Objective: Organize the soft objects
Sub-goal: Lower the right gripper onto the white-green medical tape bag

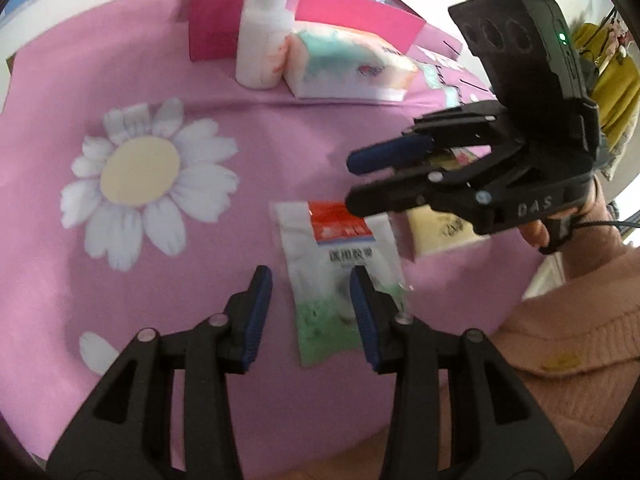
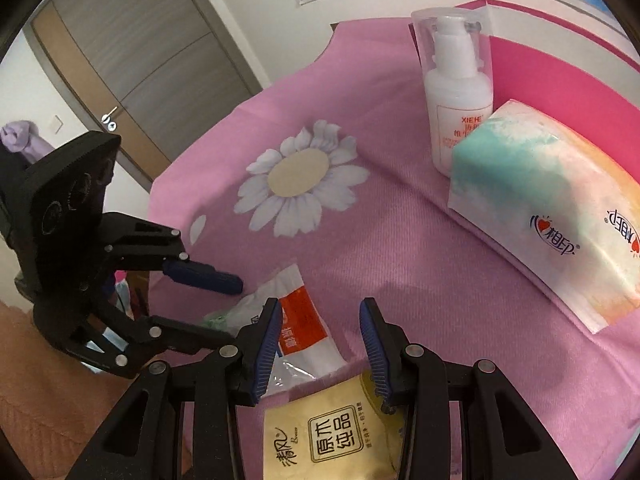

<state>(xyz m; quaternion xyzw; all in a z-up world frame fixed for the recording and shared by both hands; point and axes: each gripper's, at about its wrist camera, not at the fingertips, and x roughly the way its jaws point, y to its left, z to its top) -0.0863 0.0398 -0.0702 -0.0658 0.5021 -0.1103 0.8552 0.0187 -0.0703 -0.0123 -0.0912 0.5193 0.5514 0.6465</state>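
A flat plastic pouch with a red label and green bottom (image 1: 344,276) lies on the pink cloth; it also shows in the right wrist view (image 2: 298,320). My left gripper (image 1: 311,312) is open and empty, low over the pouch's near end. A yellow tissue pack (image 2: 340,428) lies beside the pouch, seen too in the left wrist view (image 1: 436,232). My right gripper (image 2: 320,348) is open and empty, just above the yellow pack and the pouch's red end. A large pastel tissue pack (image 2: 552,208) lies further back, also in the left wrist view (image 1: 352,64).
A white pump bottle (image 1: 264,40) stands by the large pack, in front of a magenta box (image 1: 360,12). The pink cloth with a daisy print (image 1: 148,176) covers the table. A door (image 2: 132,52) is off to the left. My pink sleeve (image 1: 568,344) is at the right.
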